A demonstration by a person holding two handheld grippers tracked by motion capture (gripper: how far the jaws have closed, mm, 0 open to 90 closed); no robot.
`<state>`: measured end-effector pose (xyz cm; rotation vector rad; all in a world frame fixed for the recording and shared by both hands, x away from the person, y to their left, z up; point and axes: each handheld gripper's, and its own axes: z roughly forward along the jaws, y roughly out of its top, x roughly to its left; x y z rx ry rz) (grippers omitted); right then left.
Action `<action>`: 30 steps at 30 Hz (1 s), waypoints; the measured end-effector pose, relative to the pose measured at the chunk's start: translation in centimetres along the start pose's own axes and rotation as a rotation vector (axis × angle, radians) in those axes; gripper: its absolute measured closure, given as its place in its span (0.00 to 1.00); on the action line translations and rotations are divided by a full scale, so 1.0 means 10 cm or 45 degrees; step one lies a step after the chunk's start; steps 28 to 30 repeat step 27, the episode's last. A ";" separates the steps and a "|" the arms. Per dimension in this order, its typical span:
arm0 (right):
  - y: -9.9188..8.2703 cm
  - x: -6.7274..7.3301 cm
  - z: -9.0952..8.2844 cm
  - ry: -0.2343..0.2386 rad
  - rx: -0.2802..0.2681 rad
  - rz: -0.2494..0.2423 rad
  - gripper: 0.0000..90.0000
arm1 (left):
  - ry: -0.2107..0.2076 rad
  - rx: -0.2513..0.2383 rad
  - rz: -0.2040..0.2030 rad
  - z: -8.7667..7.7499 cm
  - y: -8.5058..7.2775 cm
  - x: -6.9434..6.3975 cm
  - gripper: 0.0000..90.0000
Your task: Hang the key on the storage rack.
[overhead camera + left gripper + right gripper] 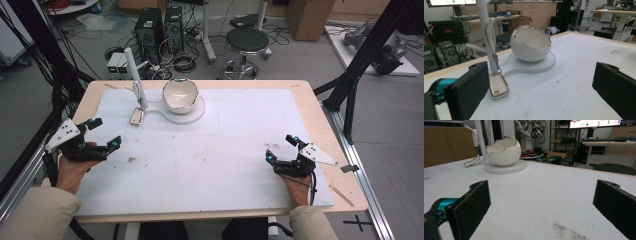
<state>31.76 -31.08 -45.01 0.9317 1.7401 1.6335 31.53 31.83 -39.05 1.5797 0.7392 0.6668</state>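
A white eggshell-shaped bowl (180, 95) (530, 46) (503, 152) with a silver rim sits on a round white base (194, 116) (545, 66) at the back of the mat. Left of it rises a thin white stand (136, 75) (485, 30) (480, 137). A silver-edged white pendant (136, 116) (498, 86) hangs from the stand by a chain and rests on the mat. My left gripper (105, 133) (539, 87) is at the mat's left edge, open and empty, pointing toward pendant and bowl. My right gripper (281, 148) (541, 207) stands open and empty at the front right.
A white foam mat (225, 150) covers most of the wooden table (320, 120). Black frame struts (360, 60) stand off the right side, and more run along the left. Behind the table are a stool (247, 40) and computer towers (150, 27) on the floor.
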 end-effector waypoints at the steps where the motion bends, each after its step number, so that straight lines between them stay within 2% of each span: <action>1: 0.00 0.00 0.00 0.000 0.000 0.000 0.00 | -0.001 0.000 -0.004 -0.03 -0.05 -0.04 0.02; 6: 0.00 0.00 0.00 0.000 0.001 -0.001 0.00 | 0.000 -0.005 -0.015 -0.08 -0.22 -0.18 0.02; 9: 0.00 0.00 0.00 0.006 -0.004 -0.016 0.01 | 0.012 -0.034 -0.020 -0.13 -0.35 -0.27 0.02; 17: 0.00 0.01 0.00 0.008 0.000 -0.014 0.00 | 0.043 -0.092 -0.014 -0.26 -0.59 -0.37 0.02; 19: 0.00 0.01 0.00 0.010 0.002 -0.022 0.00 | 0.041 -0.092 0.006 -0.28 -0.64 -0.38 0.02; 21: 0.00 0.01 0.00 0.010 0.002 -0.022 0.00 | 0.051 -0.139 0.007 -0.31 -0.65 -0.39 0.02; 24: 0.00 0.01 0.00 0.010 0.004 -0.020 0.00 | 0.066 -0.183 -0.025 -0.34 -0.67 -0.38 0.02; 30: 0.00 0.01 0.01 0.003 0.000 -0.027 0.00 | 0.070 -0.181 -0.018 -0.34 -0.67 -0.38 0.02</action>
